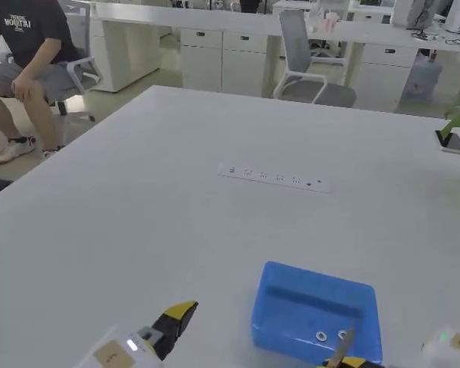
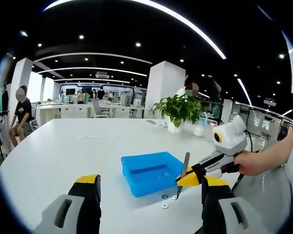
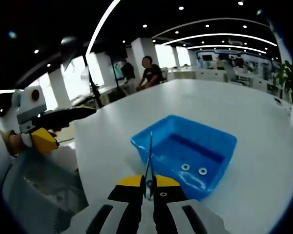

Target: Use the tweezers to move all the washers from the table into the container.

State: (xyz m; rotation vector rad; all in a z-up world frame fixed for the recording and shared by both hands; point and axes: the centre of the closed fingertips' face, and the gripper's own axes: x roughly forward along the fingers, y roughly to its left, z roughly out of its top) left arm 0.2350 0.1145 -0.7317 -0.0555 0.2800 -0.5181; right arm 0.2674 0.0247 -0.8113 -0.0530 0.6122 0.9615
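A blue container point(image 1: 314, 307) stands on the white table near me, with two washers point(image 1: 331, 335) lying in it. My right gripper point(image 3: 149, 183) is shut on the tweezers point(image 3: 149, 156), just in front of the container point(image 3: 185, 153). In the left gripper view the tweezers point(image 2: 184, 173) point down, their tip close to three washers point(image 2: 167, 200) on the table beside the container point(image 2: 149, 170). My left gripper point(image 2: 149, 187) is open, with nothing between its jaws, to the left of the container point(image 1: 176, 318).
A white power strip point(image 1: 272, 177) lies mid-table beyond the container. A phone point(image 1: 451, 140) rests at the far right edge and a potted plant point(image 2: 178, 109) stands behind. A person sits on a chair point(image 1: 27, 46) at the far left.
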